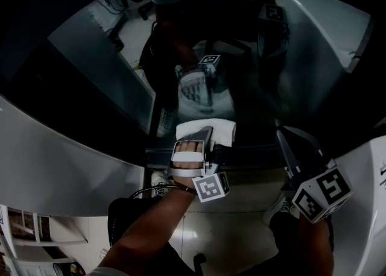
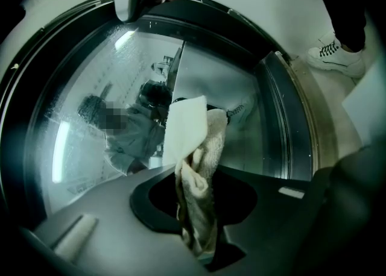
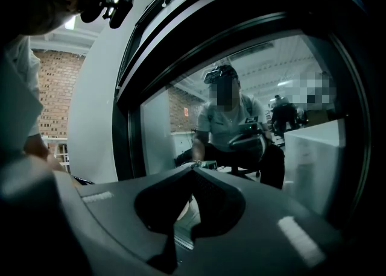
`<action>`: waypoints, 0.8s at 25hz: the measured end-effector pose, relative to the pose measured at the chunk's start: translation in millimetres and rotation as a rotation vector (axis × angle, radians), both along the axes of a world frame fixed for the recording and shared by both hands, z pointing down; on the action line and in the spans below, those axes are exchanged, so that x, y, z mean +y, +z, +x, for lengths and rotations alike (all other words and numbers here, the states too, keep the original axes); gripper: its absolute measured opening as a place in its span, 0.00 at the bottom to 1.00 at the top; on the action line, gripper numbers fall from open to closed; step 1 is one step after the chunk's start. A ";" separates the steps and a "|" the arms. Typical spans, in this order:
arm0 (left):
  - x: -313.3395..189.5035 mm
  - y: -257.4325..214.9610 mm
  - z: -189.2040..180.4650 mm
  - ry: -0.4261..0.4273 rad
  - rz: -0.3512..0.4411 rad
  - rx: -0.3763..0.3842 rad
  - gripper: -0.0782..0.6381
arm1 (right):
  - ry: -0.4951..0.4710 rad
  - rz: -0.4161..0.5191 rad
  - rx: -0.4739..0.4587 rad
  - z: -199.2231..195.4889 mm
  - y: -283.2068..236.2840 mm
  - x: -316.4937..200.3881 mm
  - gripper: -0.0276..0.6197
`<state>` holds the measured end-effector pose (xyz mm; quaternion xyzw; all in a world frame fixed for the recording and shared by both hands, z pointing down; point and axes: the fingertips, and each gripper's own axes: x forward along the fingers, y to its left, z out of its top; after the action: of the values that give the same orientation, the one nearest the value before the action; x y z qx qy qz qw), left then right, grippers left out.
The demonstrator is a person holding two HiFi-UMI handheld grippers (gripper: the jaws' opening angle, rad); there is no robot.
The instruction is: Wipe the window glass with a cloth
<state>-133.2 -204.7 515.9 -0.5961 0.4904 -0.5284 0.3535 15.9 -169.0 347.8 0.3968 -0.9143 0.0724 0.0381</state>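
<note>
The window glass (image 1: 108,88) is dark and mirrors the person and both grippers. A white cloth (image 1: 220,131) is pressed against the pane just above its dark bottom frame (image 1: 253,155). My left gripper (image 1: 204,133) is shut on the cloth. In the left gripper view the cloth (image 2: 193,142) stands bunched between the jaws of the left gripper (image 2: 194,175), its flat upper part against the glass (image 2: 90,118). My right gripper (image 1: 281,133) is to the right, shut and empty, its tip near the glass. In its own view the right gripper (image 3: 193,169) has its jaws together before the pane (image 3: 253,100).
A white wall (image 1: 54,160) borders the window on the left and below. A white panel (image 1: 325,21) stands at the upper right. Below lies a pale tiled floor (image 1: 235,220) with the person's white shoe (image 2: 335,58) on it. A dark rubber seal (image 2: 283,118) edges the glass.
</note>
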 end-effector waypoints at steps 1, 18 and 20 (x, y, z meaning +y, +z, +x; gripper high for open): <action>0.8 1.8 -0.8 0.000 0.000 -0.002 0.25 | -0.001 0.001 0.001 -1.1 1.2 1.3 0.05; 19.6 0.5 8.8 0.008 -0.109 0.027 0.25 | 0.013 0.020 -0.020 7.0 -1.3 4.7 0.05; 26.5 -13.4 15.0 0.024 -0.091 0.027 0.25 | 0.014 0.035 -0.029 7.7 -7.1 6.9 0.05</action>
<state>-118.2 -178.2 502.6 -0.6245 0.4633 -0.5378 0.3258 23.7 -162.2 340.7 0.4026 -0.9131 0.0624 0.0172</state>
